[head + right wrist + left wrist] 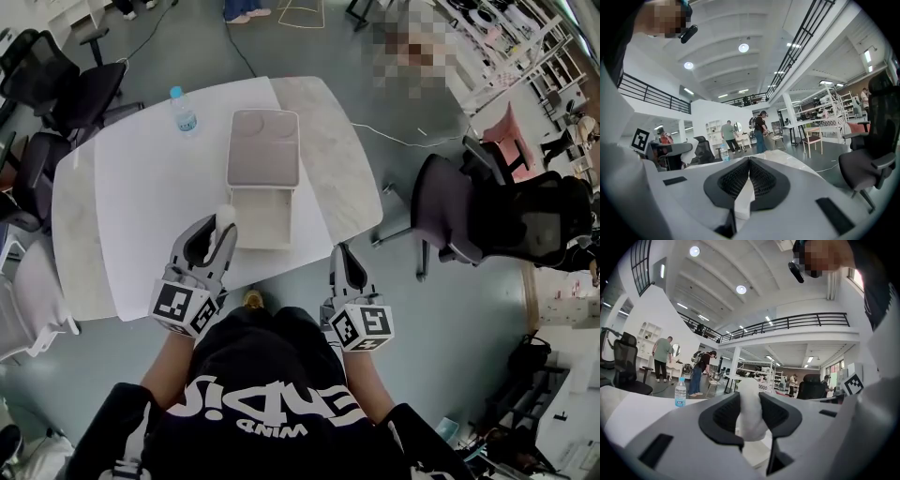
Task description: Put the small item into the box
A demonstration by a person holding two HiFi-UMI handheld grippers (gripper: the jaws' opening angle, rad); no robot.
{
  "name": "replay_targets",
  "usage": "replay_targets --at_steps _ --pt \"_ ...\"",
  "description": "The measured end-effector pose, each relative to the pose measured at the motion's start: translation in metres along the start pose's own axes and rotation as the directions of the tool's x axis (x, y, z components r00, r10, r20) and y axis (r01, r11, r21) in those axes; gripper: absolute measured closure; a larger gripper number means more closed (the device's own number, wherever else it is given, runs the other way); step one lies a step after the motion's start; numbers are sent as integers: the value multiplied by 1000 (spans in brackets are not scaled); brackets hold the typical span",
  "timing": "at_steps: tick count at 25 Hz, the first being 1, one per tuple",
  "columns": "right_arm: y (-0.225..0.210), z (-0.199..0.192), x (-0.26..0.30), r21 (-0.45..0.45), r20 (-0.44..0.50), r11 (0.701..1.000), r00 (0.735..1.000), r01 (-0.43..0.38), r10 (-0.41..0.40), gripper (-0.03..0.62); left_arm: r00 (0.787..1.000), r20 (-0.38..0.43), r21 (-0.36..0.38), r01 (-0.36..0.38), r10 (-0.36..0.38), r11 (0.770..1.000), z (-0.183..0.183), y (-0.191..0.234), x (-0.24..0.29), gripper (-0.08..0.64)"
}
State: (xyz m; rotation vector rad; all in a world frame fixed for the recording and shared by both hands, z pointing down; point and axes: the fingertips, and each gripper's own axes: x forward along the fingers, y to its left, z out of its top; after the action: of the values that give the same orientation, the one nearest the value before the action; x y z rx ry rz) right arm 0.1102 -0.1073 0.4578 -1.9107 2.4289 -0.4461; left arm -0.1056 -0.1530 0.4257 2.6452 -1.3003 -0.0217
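Black office chairs (52, 84) crowd the left edge of the white table (141, 216), which stands on a grey hall floor (450, 319) with a water bottle (183, 111) near its far edge. By the near edge, the left gripper (217, 232) clamps the small white item (225, 217) just beside the near left corner of the open box (262, 223) at mid-table. The right gripper (343, 255) hangs off the near edge with its jaws closed on nothing, and another black chair (469, 211) stands beyond the right edge.

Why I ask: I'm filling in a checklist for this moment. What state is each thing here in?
left gripper: jaws shut on the small white item.
right gripper: jaws shut, nothing between them.
box: open, looks empty.
lid: folded back flat on the table.
water bottle: upright, cap on.
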Motion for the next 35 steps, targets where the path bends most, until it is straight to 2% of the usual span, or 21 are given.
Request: replay_targets --at_steps 12,21,29,35 --pt "-28 14 42 -1 -23 999 999 -42 42 569 999 -35 -6 -41 41 999 -2 8 42 428" --pt "-25 14 58 -4 -27 995 995 -96 96 569 996 -69 -24 -54 52 998 -17 14 60 428" --pt "-35 15 59 0 -33 995 994 -101 101 569 989 -144 -28 -39 35 999 -45 18 84 428" --pt "-36 14 60 0 -41 994 993 -109 109 569 972 -231 -57 -51 36 997 -76 27 100 428"
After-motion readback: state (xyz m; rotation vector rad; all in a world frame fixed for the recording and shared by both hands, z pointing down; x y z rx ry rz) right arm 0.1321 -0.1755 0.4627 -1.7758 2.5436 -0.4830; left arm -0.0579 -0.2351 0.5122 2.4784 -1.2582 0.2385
